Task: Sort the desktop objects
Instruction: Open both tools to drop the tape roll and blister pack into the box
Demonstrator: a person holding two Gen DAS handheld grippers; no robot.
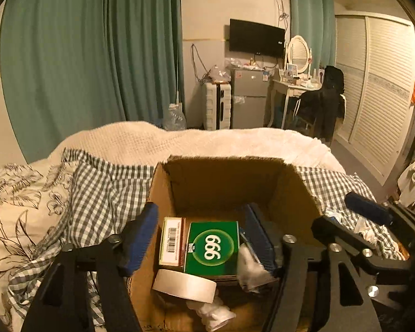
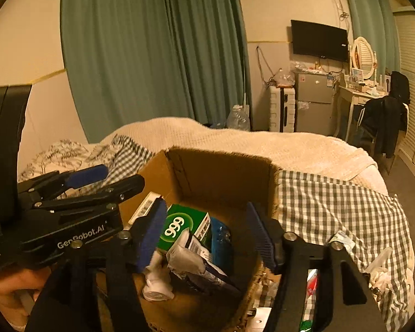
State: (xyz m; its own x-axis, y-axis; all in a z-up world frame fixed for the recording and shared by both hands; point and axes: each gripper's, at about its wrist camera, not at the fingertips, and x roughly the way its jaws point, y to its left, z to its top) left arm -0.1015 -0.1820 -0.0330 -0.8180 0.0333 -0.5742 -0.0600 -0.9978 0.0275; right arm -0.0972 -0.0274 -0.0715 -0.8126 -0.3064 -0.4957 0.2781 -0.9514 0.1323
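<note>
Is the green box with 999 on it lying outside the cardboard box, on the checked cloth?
No. The green box lies inside the cardboard box, beside a roll of tape.

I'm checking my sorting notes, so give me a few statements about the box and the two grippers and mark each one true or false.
1. The green 999 box lies inside the cardboard box. True.
2. The roll of tape sits on the checked cloth outside the box. False: it is in the cardboard box, by the near edge.
3. The left gripper is open with nothing pressed between its pads. True.
4. The right gripper is clamped on the green box. False: its jaws stand apart, gripping nothing.
</note>
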